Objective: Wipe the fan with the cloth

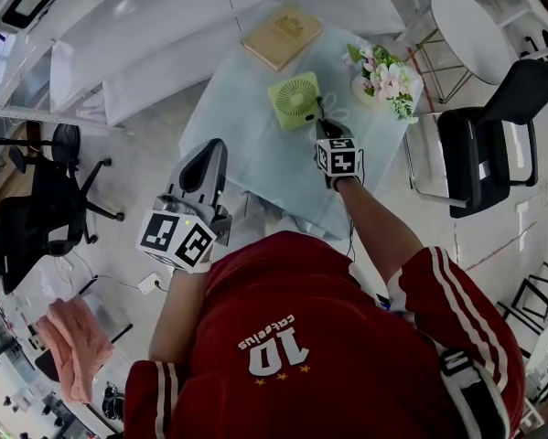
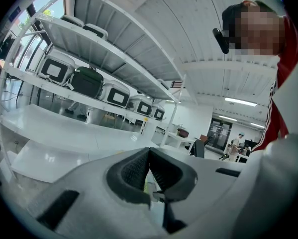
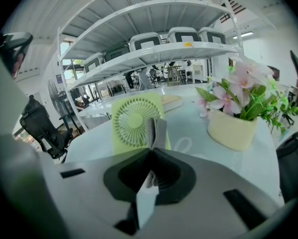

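A small light-green fan (image 1: 294, 101) stands upright on the pale glass table (image 1: 255, 163). In the right gripper view the fan (image 3: 134, 121) faces me, just beyond the jaws. My right gripper (image 1: 321, 122) is at the fan's right edge, shut on a folded grey cloth (image 3: 157, 131) that sticks up past its tips (image 3: 152, 151) in front of the fan's right side. My left gripper (image 1: 217, 146) is held off the table's left edge, raised and pointing away from the fan. Its jaws (image 2: 149, 153) are shut with nothing between them.
A tan book (image 1: 281, 37) lies behind the fan. A cream pot of pink flowers (image 1: 383, 80) (image 3: 233, 128) stands to its right, and the fan's white cable (image 3: 183, 144) loops between them. A black chair (image 1: 484, 144) is on the right, white shelving (image 1: 136, 44) at the left, and a pink cloth (image 1: 72, 346) at the lower left.
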`<state>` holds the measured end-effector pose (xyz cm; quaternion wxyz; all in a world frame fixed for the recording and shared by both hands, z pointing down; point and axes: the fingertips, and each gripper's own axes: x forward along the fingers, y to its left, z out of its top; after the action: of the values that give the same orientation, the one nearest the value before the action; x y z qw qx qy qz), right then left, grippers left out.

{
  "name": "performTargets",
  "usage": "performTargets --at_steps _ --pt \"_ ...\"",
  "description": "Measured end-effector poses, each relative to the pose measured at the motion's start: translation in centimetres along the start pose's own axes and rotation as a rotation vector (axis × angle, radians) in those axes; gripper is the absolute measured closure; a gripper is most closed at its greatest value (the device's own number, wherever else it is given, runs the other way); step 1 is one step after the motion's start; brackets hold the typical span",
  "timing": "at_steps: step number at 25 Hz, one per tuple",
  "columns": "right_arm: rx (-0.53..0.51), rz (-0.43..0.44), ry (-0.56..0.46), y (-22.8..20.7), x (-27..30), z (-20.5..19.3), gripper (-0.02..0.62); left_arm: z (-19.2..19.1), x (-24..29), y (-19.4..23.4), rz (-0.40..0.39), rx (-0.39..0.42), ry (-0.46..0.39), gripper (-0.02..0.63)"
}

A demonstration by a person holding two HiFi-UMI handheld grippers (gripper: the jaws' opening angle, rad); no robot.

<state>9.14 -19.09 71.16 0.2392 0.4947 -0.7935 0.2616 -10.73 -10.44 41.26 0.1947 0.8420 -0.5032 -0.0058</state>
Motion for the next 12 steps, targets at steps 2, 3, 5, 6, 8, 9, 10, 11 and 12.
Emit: performTargets --at_steps 2,3,5,6,8,9,10,11,12 --pt "-0.002 0.002 0.000 0.22 0.01 -0.03 0.583 0.01 -0.16 0.08 0.001 0.001 -0.001 0.603" --pt "-0.003 0.003 0.000 0.35 0.01 -0.05 0.583 0.02 -0.26 0.13 0.002 0.000 -0.001 0.603" --pt "-0.004 0.005 0.002 0.56 0.03 -0.14 0.583 0.07 -0.39 0.19 0.005 -0.001 0.000 0.603" --pt "-0.004 0.006 0.003 0.61 0.05 -0.18 0.583 0.09 -0.41 0.21 0.006 -0.002 0.000 0.603" --pt "-0.006 0.007 0.004 0.68 0.10 -0.22 0.583 0.13 -0.44 0.24 0.008 -0.003 0.001 0.603" --pt "-0.006 0.007 0.004 0.73 0.13 -0.23 0.583 0.18 -0.46 0.25 0.010 -0.004 0.001 0.603" --pt "-0.007 0.007 0.004 0.78 0.17 -0.26 0.583 0.20 -0.49 0.30 0.011 -0.006 0.001 0.603" --pt "-0.007 0.007 0.005 0.86 0.20 -0.29 0.583 0.16 -0.53 0.40 0.010 -0.006 0.000 0.603" --pt "-0.007 0.007 0.005 0.95 0.23 -0.31 0.583 0.09 -0.58 0.52 0.008 -0.005 -0.003 0.603"
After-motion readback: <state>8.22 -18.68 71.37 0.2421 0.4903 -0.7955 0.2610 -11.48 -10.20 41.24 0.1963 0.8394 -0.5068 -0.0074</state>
